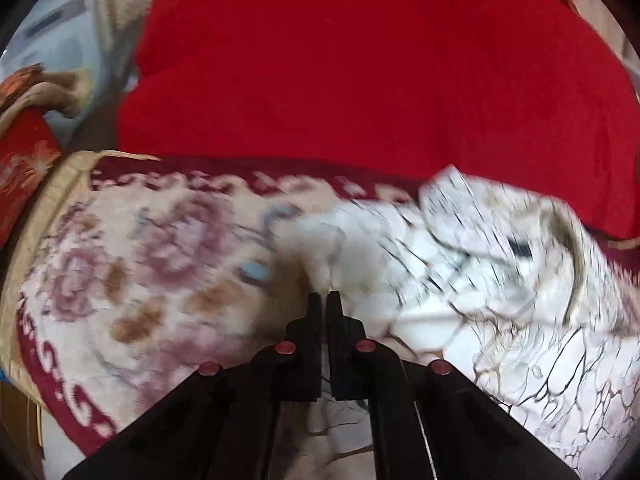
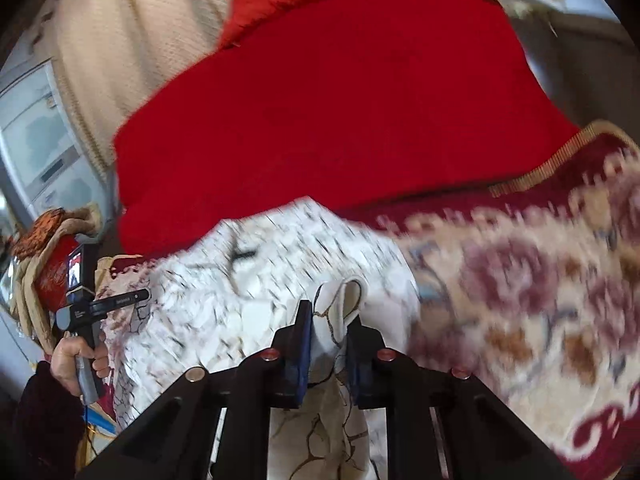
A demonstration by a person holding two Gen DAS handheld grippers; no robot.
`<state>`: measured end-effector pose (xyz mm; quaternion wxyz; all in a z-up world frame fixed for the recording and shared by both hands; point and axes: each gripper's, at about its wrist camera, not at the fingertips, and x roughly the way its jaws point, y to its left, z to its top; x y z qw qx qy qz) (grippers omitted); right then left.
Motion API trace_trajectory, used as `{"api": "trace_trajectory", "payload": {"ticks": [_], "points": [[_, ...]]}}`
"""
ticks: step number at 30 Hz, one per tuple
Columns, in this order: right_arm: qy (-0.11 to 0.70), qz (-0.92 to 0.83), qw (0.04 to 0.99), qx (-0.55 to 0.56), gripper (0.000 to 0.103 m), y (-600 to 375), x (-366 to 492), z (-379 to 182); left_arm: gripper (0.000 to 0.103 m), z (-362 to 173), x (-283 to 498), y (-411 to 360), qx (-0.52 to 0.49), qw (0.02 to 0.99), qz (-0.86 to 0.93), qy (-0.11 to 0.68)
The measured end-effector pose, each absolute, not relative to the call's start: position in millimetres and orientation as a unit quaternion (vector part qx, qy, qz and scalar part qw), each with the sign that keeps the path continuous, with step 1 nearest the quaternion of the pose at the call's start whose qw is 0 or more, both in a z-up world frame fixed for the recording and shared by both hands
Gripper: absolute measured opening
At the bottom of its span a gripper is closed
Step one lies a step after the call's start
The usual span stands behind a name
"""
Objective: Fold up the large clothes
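The white garment (image 1: 460,264), printed with a dark crackle pattern of thin lines, is lying rumpled on a floral blanket (image 1: 132,264) in cream, pink and maroon. In the left wrist view it is spreading from the centre toward the lower right, with a beige inner lining showing at a turned-over edge on the right. In the right wrist view the same garment (image 2: 248,280) is filling the lower middle, and a bunched fold of it is running down between the black arms of the tool.

The right gripper (image 2: 328,322) is grasping that fold: the cloth is sitting pinched between its two fingers (image 2: 300,344), with a loop of fabric standing up just above the tips. The left gripper (image 1: 325,298) is pointing at the near edge of the garment; its fingers (image 1: 314,320) are clenched almost together with only a thin slit between them, and motion blur is making it impossible to tell whether any cloth is caught there.

Beyond the garment, a plain red cloth (image 1: 360,80) is covering the far part of the surface, its edge meeting the blanket's maroon border. At the left edge of the right wrist view, the person's left hand (image 2: 76,356) is holding the handle of the other tool, with a small camera (image 2: 80,268) mounted on it. Behind everything, a beige ribbed curtain (image 2: 120,48) is hanging, and a pale window or cabinet (image 2: 36,140) is showing at the far left.
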<state>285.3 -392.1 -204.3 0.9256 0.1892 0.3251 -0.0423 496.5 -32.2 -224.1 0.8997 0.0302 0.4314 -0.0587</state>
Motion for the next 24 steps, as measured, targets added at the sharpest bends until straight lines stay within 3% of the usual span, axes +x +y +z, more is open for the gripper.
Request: {"api": "trace_trajectory", "payload": {"ticks": [4, 9, 11, 13, 14, 15, 17, 21, 24], "points": [[0.304, -0.045, 0.94, 0.146, 0.016, -382, 322, -207, 0.0, -206, 495, 1, 0.029, 0.918, -0.003, 0.396], [0.432, -0.099, 0.881, 0.164, 0.021, -411, 379, -298, 0.0, -224, 487, 5, 0.01, 0.891, -0.051, 0.451], [0.415, -0.086, 0.88, 0.214, 0.025, -422, 370, -307, 0.001, -223, 472, -8, 0.018, 0.889, -0.087, 0.448], [0.398, -0.092, 0.882, 0.236, 0.038, -428, 353, -293, 0.01, -217, 453, -27, 0.034, 0.887, -0.124, 0.444], [0.394, -0.093, 0.882, 0.241, 0.054, -430, 346, -287, 0.026, -213, 441, -42, 0.042, 0.885, -0.153, 0.437], [0.385, -0.094, 0.884, 0.248, 0.062, -432, 338, -279, 0.051, -211, 433, -50, 0.047, 0.885, -0.169, 0.431], [0.342, -0.094, 0.898, 0.26, 0.068, -435, 317, -257, 0.076, -205, 415, -70, 0.059, 0.888, -0.193, 0.413], [0.282, -0.046, 0.928, 0.238, 0.067, -414, 297, -214, 0.076, -214, 397, -104, 0.084, 0.87, -0.22, 0.433], [0.315, 0.005, 0.926, 0.206, 0.053, -381, 304, -208, 0.076, -238, 390, -113, 0.129, 0.86, -0.182, 0.459]]}}
